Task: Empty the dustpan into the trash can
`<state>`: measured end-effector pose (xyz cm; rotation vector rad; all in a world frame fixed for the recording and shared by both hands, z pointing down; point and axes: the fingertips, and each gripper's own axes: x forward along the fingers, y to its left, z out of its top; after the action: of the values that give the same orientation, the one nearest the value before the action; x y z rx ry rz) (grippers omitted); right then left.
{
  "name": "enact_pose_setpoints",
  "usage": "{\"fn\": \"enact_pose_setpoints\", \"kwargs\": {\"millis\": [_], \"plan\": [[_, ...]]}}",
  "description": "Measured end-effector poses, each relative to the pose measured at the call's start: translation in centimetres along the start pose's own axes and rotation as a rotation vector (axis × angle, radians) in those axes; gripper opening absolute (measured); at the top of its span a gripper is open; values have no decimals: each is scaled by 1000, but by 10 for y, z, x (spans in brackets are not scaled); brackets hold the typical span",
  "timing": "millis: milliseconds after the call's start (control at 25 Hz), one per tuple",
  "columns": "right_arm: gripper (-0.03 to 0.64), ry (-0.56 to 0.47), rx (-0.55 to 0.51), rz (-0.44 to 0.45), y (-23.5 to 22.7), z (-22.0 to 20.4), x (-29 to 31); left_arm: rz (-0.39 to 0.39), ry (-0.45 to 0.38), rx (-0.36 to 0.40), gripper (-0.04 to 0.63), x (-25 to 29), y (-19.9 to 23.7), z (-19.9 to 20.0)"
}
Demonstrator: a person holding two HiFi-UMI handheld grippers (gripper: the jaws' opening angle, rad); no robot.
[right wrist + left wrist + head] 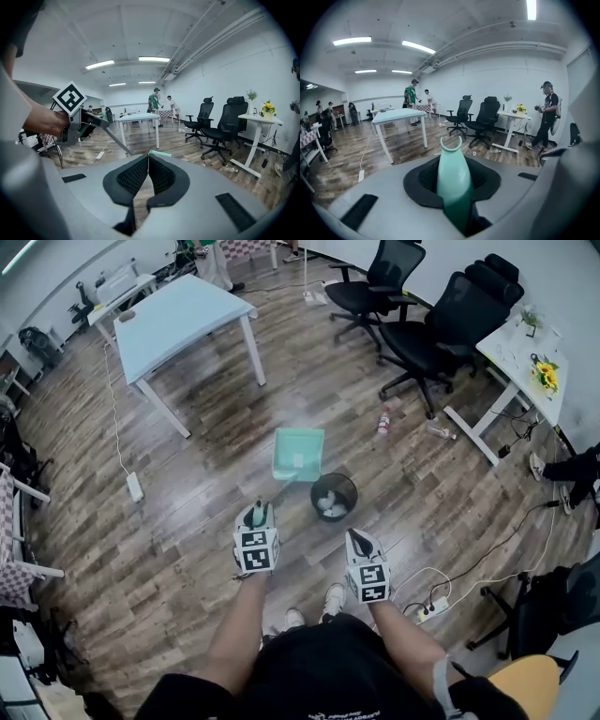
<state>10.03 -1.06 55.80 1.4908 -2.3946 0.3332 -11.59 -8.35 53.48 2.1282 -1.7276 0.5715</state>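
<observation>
1. Holding the dustpan (298, 454) by its handle (453, 164), the left gripper (260, 515) has its jaws closed partway, and the pads pinch the teal stem firmly.
2. Right gripper (148, 159): jaws pressed together with nothing between them. It hangs idle beside the left one, on the near side of the trash can (334, 496).
3. Position of the pan: raised off the wooden floor (187, 521), beyond and slightly left of the can. It is near the rim but not over the mouth.
4. White litter (330, 505) lies in the can. Whether anything is left in the pan cannot be made out.
5. Step in hand, as judged: bringing the pan to the can, with tipping not yet evident.
6. Next move calls for swinging the pan's lip over the can's mouth, then rolling the left wrist so that the contents slide inside. The grip must stay tight, since the long handle gives the pan leverage to twist.
</observation>
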Motion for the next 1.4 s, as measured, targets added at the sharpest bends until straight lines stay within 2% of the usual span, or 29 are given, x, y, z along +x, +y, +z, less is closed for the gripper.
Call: {"fn": "enact_pose_setpoints", "kwargs": {"millis": [320, 560, 880, 1400], "plan": [[25, -4, -50, 98, -3, 9, 29, 105, 44, -7, 100, 6, 23, -10], [25, 14, -43, 122, -3, 15, 61, 142, 107, -32, 100, 23, 47, -31], [25, 83, -21, 112, -2, 6, 101, 140, 219, -67, 100, 62, 69, -77], [25, 155, -12, 119, 6, -11, 144, 93, 407, -103, 100, 103, 69, -146]]}}
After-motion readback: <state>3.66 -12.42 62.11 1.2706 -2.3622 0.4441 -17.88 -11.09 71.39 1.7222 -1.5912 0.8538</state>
